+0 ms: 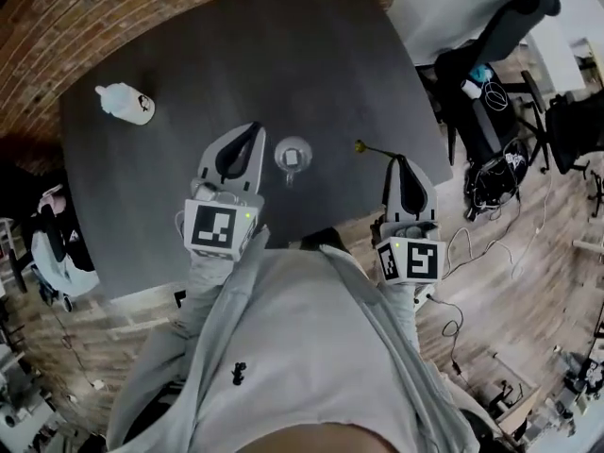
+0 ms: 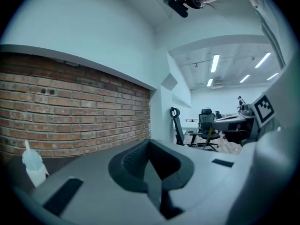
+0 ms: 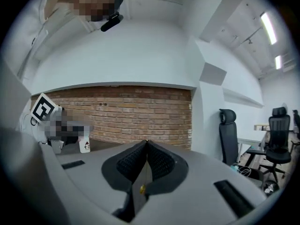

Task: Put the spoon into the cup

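Note:
A clear glass cup (image 1: 293, 155) stands on the dark table (image 1: 189, 45) near its front edge. My right gripper (image 1: 396, 159) is to the right of the cup, over the table's corner, and is shut on a thin gold spoon (image 1: 370, 147). The spoon sticks out to the left toward the cup without touching it. In the right gripper view, the spoon's gold end (image 3: 142, 188) shows between the closed jaws of the right gripper (image 3: 146, 142). My left gripper (image 1: 253, 130) is just left of the cup, shut and holding nothing; the left gripper view shows the left gripper (image 2: 150, 144) with jaws together.
A white squeeze bottle (image 1: 125, 103) lies at the table's far left, in front of a brick wall. Black office chairs (image 1: 491, 55) and cables (image 1: 491, 187) crowd the floor to the right of the table.

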The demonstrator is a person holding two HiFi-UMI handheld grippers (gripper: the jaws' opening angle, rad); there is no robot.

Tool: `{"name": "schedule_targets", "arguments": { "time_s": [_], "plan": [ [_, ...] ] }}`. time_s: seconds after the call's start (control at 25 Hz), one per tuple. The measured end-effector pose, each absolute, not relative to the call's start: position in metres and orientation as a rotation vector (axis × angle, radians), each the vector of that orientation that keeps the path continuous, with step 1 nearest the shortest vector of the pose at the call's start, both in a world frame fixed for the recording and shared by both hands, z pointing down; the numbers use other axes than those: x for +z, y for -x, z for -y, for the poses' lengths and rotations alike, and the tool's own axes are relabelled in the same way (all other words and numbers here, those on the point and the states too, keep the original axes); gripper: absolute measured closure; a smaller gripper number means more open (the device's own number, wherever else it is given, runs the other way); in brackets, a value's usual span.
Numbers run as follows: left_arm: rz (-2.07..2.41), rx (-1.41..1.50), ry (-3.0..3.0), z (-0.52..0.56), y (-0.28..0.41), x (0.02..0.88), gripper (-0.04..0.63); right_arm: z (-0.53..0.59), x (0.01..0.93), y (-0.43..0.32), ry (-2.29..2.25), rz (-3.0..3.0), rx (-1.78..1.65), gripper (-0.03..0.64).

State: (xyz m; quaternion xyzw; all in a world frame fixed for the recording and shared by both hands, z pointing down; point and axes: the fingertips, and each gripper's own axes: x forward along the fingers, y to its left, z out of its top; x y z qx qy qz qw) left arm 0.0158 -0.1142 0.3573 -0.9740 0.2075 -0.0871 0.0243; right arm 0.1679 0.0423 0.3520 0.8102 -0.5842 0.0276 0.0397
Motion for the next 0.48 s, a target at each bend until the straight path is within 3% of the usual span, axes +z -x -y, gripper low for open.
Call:
{"name": "schedule_targets", "arguments": {
  "time_s": [0.48],
  "plan": [
    [-1.242,-0.251,2.861,0.128,0.006,0.355,0.575,0.044,0.340,-0.188,-2.072,2.272,0.009,0.597]
  ]
}}
